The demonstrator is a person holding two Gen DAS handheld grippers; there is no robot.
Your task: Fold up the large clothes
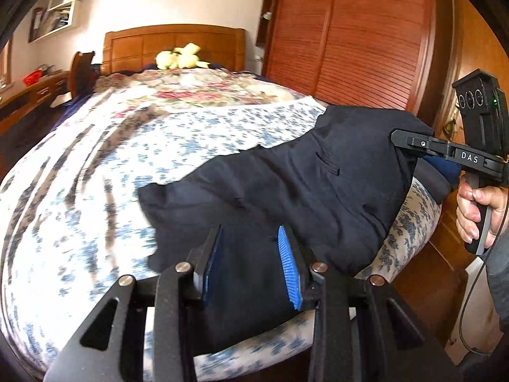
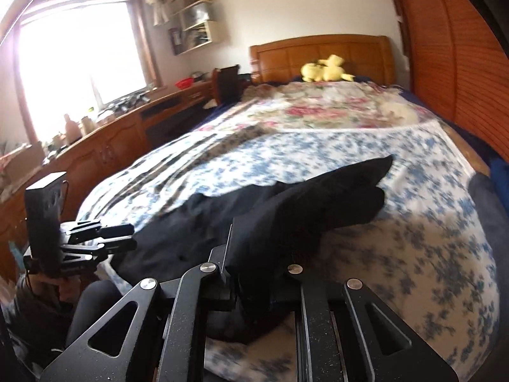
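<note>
Dark navy trousers [image 1: 286, 184] lie across the near end of a bed with a blue floral cover [image 1: 111, 165]. My left gripper [image 1: 251, 238] has its blue pads [image 1: 289, 267] apart, with the trouser cloth lying between and under them at the bed's edge. My right gripper [image 1: 397, 140] is shut on the trousers' far end, at the right of the left wrist view. In the right wrist view the trousers [image 2: 318, 200] are bunched in the right gripper [image 2: 257, 254], with cloth hiding its fingertips. The left gripper [image 2: 127, 238] shows at the far left there.
A yellow plush toy [image 2: 324, 70] sits by the wooden headboard [image 1: 175, 44]. A wooden louvred wardrobe [image 1: 350, 31] stands close along the bed's right side. A wooden desk with clutter [image 2: 105, 137] runs under the window on the left. A rose-patterned quilt [image 2: 334, 108] covers the bed's far half.
</note>
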